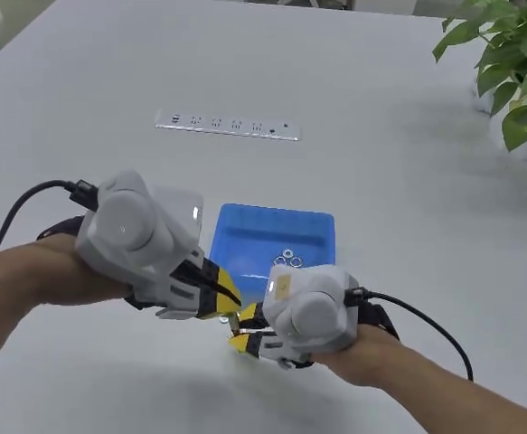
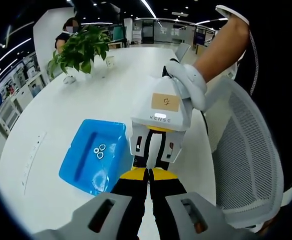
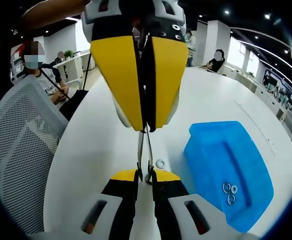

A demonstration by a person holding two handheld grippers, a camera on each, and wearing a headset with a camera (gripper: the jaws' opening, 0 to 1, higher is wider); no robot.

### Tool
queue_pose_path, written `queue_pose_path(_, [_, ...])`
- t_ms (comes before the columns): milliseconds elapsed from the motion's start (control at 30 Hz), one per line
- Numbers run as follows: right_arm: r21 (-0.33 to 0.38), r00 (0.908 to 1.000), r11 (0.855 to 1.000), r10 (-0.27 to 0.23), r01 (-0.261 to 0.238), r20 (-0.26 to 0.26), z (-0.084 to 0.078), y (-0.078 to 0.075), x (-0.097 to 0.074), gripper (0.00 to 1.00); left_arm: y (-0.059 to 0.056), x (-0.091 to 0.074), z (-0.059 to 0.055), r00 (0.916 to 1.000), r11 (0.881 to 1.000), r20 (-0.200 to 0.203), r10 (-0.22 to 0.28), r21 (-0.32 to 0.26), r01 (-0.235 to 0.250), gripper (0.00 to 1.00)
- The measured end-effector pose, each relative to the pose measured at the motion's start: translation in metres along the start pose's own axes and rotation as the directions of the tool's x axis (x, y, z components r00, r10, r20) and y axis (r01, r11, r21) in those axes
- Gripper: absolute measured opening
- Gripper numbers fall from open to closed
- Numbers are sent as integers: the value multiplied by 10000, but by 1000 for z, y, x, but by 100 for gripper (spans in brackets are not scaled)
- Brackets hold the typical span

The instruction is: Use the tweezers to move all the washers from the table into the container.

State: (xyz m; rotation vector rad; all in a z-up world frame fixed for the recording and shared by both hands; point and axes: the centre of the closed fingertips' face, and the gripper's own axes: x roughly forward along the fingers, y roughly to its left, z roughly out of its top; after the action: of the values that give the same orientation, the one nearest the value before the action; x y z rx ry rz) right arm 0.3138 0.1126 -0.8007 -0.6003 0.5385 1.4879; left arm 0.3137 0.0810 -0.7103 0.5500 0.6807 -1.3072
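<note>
Tweezers (image 3: 143, 150): lower centre of the right gripper view, clamped between the closed right gripper (image 3: 146, 176) below and the closed left gripper (image 3: 147, 125) above. Loose washer (image 3: 160, 163): on the white worktop (image 3: 100, 150), just beside the tweezers. Blue container (image 3: 211, 150): right of frame, holding three washers (image 3: 229, 192).

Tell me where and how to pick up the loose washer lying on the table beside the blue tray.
Take the washer by its thin ring, coming straight down with the tweezers: probably one tip through the hole, the other outside. It lies flat on the table, so its edge offers little from the side.
</note>
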Motion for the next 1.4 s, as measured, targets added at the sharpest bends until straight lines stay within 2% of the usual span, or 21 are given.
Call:
queue_pose_path(400, [24,10000,10000,-43,43,-1,0,-2,1,13,3,2,-1,10000,10000,-56,28,32,-28,5])
queue_pose_path(667, [123,9999,9999,-73,72,87,3,-2,-2,13,5,3,2,9999,9999,117,100,-44,-99,5])
queue_pose_path(1133, [106,10000,9999,32,-32,-33,2,1,-4,10,1,3,3,9999,10000,127,34,-59,-33,5])
queue_pose_path(1400, [41,10000,10000,-13,13,-24,5,3,-9,10,-1,-1,8,9996,9999,290,42,-101,-39,5])
